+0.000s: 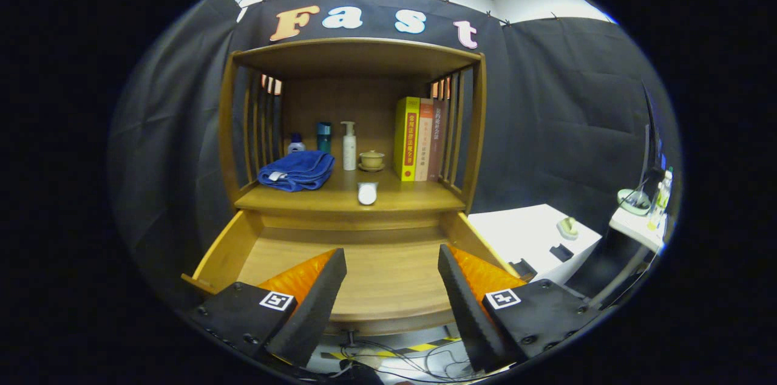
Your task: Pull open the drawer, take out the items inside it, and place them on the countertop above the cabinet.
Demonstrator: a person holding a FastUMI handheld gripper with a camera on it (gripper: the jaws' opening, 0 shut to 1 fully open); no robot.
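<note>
Fingers (391,288) spread wide, gripping nothing, over one open drawer (388,275); three books (419,139) on countertop (340,197).

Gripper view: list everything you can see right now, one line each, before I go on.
drawer: 1, light wood, pulled open below the countertop, floor bare where visible
towel: 1, blue, folded on countertop
small bottle: 1, pale with blue cap, behind towel
teal container: 1, beside small bottle
pump bottle: 1, white, mid countertop
bowl: 1, tan, beside pump bottle
books: 3, yellow, pale, brown, upright
white round item: 1, countertop front edge
gripper: 1, jaws open above drawer
</note>
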